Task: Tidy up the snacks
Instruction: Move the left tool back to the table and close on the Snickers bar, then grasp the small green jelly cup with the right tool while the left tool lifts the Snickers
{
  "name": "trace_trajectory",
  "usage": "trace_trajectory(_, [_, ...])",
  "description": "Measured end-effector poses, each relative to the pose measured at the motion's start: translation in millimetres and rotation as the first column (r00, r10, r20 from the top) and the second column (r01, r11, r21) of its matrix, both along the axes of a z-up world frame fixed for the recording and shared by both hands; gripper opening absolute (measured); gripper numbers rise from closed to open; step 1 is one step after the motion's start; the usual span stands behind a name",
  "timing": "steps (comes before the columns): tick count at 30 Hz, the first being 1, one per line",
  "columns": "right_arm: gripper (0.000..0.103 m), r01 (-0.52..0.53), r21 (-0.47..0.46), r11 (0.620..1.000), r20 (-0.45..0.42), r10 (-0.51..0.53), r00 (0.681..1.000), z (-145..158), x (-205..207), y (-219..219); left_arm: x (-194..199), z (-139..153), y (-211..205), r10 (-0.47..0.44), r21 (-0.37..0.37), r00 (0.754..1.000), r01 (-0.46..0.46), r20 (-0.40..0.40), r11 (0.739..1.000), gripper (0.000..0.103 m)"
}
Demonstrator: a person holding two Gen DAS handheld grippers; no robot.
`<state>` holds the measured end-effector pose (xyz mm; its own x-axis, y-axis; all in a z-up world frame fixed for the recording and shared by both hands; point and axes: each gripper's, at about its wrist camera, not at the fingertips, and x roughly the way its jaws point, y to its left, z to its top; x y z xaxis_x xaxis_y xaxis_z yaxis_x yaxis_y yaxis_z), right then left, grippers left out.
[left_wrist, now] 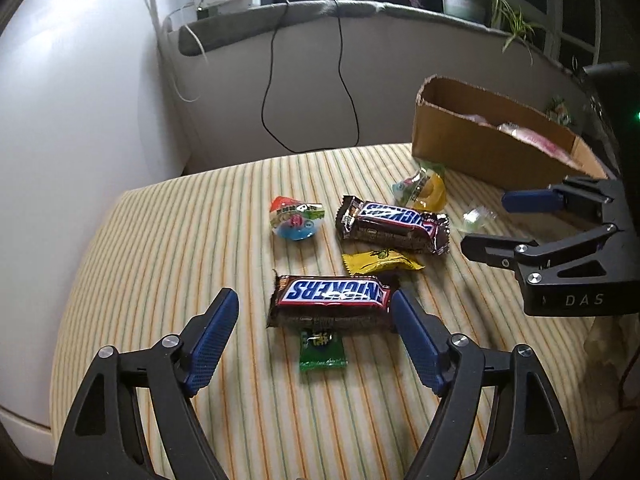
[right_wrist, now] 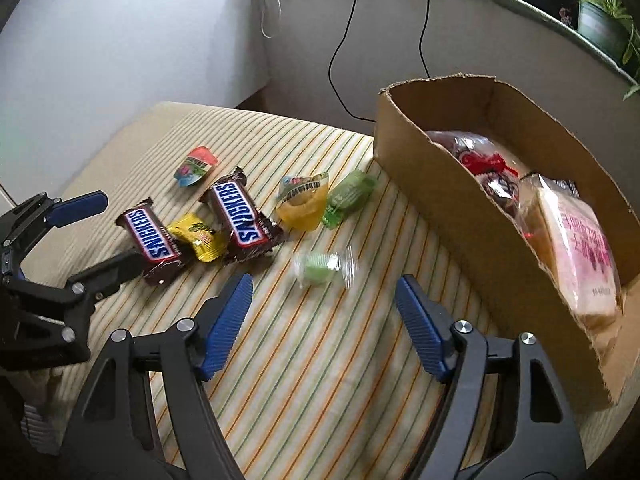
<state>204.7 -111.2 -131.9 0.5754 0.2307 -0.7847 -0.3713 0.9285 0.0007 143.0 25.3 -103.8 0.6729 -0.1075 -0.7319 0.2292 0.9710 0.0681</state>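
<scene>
With both jaws spread wide and nothing held, left hand-held gripper point(left_wrist: 314, 318) straddling near Snickers bar point(left_wrist: 332, 304), right fingertip almost touching wrapper end. Could shove bar sideways onto green packet point(left_wrist: 322, 354) just beneath, or pinch both together. Right hand-held gripper point(right_wrist: 324, 300), likewise empty, just short of clear-wrapped green candy point(right_wrist: 322, 270); slippery film may squirt away. Cardboard box point(right_wrist: 460, 200) off to right.

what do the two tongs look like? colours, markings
Both alike: matte black angular frames with triangular cut-outs and silver round screw heads. Left tongs and right tongs carry ribbed blue finger pads. The right body shows white letters "DAS". No cables or sleeves visible.
</scene>
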Motion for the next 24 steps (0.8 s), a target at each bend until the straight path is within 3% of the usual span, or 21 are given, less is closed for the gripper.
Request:
trace_trajectory(4, [0.077,0.007,-0.021,1.000,0.002,-0.007,1.000,-4,7,4,7,-6,-5,-0.012,0.047,1.000,0.013,-0.016,0.999,0.079])
trace_trajectory(10, [0.077,0.006,-0.039,0.999,-0.011,-0.006,1.000,-11,14,12,11,-12,-10,-0.037,0.053,0.999,0.039,-0.037,0.998,0.081])
trace_trajectory(12, [0.075,0.006,-0.039,0.999,-0.018,-0.006,1.000,-13,16,13,11,-12,-10,-0.044,0.049,0.998,0.046,-0.037,0.998,0.079])
trace_trajectory(14, [0.074,0.004,-0.039,0.999,-0.017,-0.004,1.000,-13,16,13,11,-12,-9,-0.047,0.042,0.998,0.049,-0.037,0.998,0.068])
trace_trajectory(19, [0.063,-0.006,-0.034,0.999,-0.011,0.006,1.000,-13,17,14,9,-12,-6,-0.049,0.021,0.998,0.050,-0.032,0.999,0.060])
trace_trajectory(24, [0.038,-0.006,-0.022,1.000,-0.006,0.006,1.000,-12,13,9,7,-10,0,-0.046,-0.012,0.998,0.045,-0.030,0.999,0.057])
